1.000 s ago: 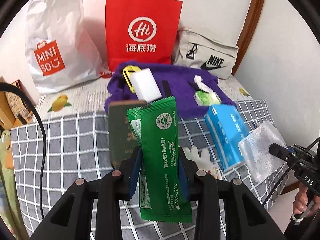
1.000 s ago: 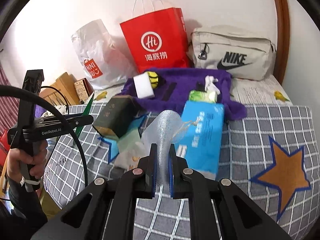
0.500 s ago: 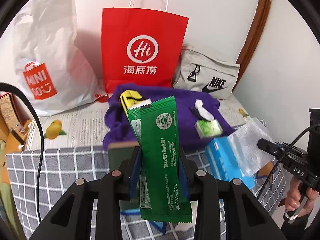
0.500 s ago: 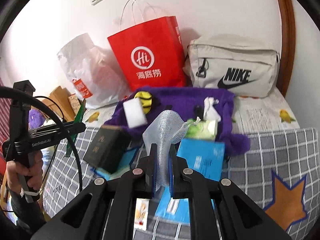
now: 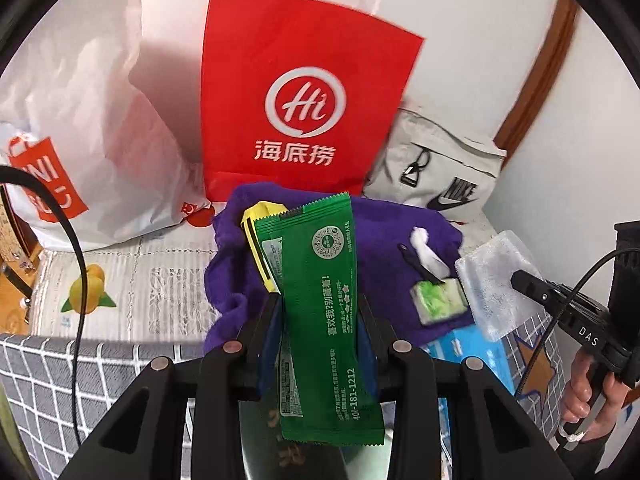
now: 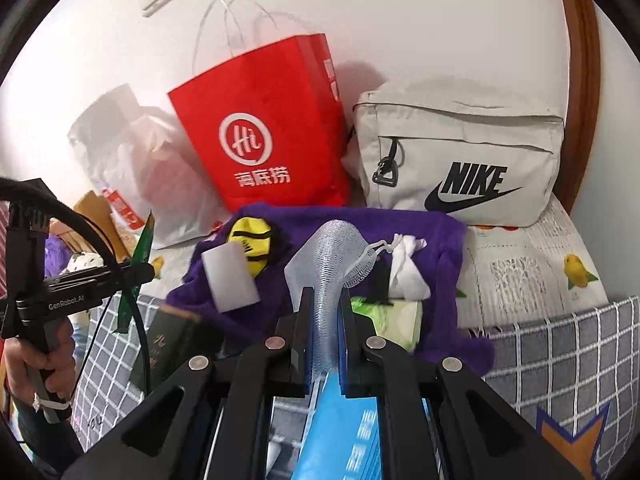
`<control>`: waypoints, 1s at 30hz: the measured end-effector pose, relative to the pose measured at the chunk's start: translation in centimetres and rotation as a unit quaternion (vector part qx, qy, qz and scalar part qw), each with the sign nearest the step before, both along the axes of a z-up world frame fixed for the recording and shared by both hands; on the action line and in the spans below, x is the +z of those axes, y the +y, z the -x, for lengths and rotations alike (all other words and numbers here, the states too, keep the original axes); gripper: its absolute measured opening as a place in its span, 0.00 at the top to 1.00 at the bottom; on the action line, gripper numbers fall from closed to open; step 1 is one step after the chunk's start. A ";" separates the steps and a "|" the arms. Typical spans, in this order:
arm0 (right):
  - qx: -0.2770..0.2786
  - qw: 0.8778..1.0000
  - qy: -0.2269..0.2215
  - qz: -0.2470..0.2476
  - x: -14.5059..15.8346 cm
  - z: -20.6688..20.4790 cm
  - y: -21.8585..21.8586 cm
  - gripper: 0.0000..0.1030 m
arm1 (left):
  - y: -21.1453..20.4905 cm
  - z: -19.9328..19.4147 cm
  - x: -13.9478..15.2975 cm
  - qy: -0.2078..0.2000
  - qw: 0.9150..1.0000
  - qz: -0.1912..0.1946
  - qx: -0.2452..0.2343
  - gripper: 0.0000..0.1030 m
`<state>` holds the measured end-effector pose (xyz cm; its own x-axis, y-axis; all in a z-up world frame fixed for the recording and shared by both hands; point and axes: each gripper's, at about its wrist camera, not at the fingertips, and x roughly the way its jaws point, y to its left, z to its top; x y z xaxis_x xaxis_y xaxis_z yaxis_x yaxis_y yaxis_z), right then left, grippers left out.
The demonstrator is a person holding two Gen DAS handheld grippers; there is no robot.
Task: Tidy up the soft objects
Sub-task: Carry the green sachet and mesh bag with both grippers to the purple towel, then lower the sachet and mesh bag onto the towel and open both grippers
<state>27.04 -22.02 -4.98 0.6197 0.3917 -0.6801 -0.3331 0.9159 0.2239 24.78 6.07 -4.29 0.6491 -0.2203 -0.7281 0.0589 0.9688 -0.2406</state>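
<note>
Jaws of the left gripper (image 5: 320,320) pinch a glossy green foil sachet (image 5: 320,312); the right gripper (image 6: 324,312) clamps a flimsy white mesh pouch (image 6: 330,264). Either slick item could slip out mid-carry.

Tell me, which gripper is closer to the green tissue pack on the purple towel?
Right. The right gripper, shut on the mesh pouch, hovers just before the green tissue pack. The left gripper, shut on the green sachet, sits farther off, to the pack's left.
</note>
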 end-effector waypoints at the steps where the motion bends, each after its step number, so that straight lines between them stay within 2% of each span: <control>1: 0.001 1.000 0.004 0.000 -0.3 -0.7 0.1 0.91 | 0.2 -0.5 -0.3 0.003 1.000 0.002 0.002 0.68; 5: -0.002 1.000 0.011 0.008 -1.2 -2.7 0.7 0.91 | 1.1 -3.0 -2.0 0.022 1.000 0.010 0.008 0.68; 8: -0.002 1.000 0.018 0.005 -1.8 -4.2 1.2 0.91 | 2.1 -4.9 -3.6 0.045 0.998 0.043 0.012 0.68; 11: 0.002 1.000 0.022 0.007 -2.2 -5.3 1.8 0.91 | 2.6 -6.4 -4.5 0.056 0.997 0.054 0.012 0.68; 19: 0.008 0.999 0.043 0.011 -4.0 -8.0 3.4 0.91 | 3.2 -9.3 -6.0 0.069 0.997 0.037 0.013 0.68; 30: -0.002 0.996 0.082 0.032 -6.3 -10.6 3.9 0.91 | 3.1 -11.1 -7.5 0.088 0.994 0.070 0.006 0.66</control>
